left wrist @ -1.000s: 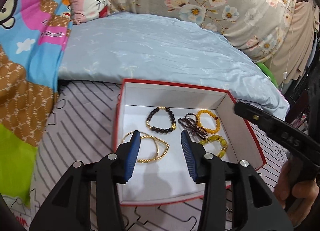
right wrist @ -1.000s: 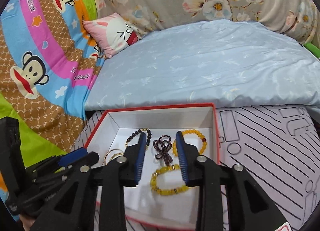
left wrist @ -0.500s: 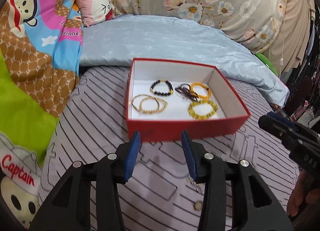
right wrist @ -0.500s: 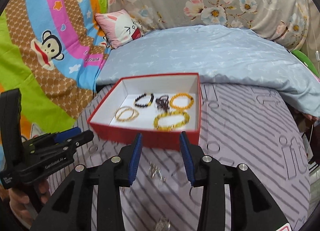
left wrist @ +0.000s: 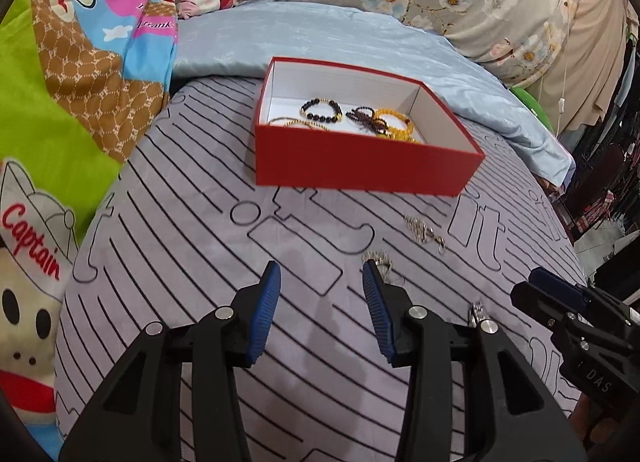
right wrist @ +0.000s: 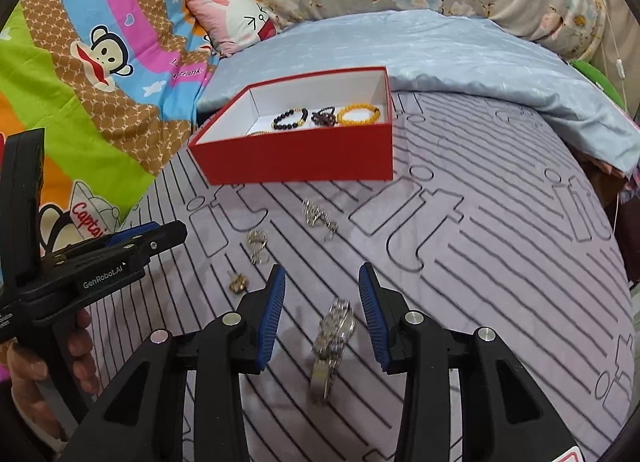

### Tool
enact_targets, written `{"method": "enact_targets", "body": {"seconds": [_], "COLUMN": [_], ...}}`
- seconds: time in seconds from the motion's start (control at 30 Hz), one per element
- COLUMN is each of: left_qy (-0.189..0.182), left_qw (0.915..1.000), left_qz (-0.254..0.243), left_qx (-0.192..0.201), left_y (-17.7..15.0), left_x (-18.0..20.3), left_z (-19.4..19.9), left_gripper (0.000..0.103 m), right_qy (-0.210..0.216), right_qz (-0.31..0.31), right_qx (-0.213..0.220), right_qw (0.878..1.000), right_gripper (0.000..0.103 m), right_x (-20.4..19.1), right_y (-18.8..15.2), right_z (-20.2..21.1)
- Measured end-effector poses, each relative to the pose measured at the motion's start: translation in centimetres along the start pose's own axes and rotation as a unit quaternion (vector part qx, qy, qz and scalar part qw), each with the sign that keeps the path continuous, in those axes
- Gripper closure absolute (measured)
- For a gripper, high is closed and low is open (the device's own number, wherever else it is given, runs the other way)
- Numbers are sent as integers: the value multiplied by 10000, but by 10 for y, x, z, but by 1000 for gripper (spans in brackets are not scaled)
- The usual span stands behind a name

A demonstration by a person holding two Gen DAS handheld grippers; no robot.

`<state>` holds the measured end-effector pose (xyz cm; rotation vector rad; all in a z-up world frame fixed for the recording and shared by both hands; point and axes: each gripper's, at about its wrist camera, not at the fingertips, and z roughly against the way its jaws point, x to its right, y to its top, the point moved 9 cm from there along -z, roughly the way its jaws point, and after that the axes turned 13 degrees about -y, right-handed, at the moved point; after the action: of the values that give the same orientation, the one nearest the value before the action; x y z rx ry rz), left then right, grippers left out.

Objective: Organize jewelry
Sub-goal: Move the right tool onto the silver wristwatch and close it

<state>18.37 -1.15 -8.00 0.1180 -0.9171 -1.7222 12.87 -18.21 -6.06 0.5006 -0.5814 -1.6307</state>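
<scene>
Box: red box (right wrist: 296, 163) set on the bed, bracelets (right wrist: 290, 119) gathered inside | Loose: silver watch (right wrist: 332, 342), earrings (right wrist: 318, 215) left on the sheet | Right tongs (right wrist: 322, 312): spread, empty, straddling the watch for pickup | Left tongs (left wrist: 322, 310): spread, empty

Both wrist views are showing even, fairly bright indoor light with no glare. Soft shadows are falling on the striped sheet (left wrist: 192, 221) beneath the left gripper (left wrist: 321, 270), and along the near foot of the red box (right wrist: 296, 159). Fisheye distortion is bending the edges, and black vignetting is cutting the corners. The silver watch (right wrist: 334, 336) is appearing smeared; the rest is reading sharp.
</scene>
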Motion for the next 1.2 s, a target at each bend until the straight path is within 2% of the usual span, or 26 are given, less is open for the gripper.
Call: {"method": "enact_targets", "body": {"seconds": [0.33,1.0,1.17,1.2], "left_qy": [35,-62,-123,-146], "left_qw": [9999,9994,9991,9990], "left_qz": [-53,-47,-51,-42], "left_qx": [-111,-350,-399,-419], "left_y": [-24,-46,-47,-47], "left_x": [6,13,16,17], "left_z": [7,0,-3,-4], "left_gripper": [62,62,62,61], "right_qy": [-78,-156,-184,-206], "right_qz": [-74,-28,3,26], "right_qx": [-246,-451,-449,-441], "right_qw": [9996,9989,9988,9988], "right_gripper": [65,65,70,74], "right_x": [4,-3,-3,-3], "right_y": [-34,-45,-45,-44], "right_z": [1,-28,-32,-32]}}
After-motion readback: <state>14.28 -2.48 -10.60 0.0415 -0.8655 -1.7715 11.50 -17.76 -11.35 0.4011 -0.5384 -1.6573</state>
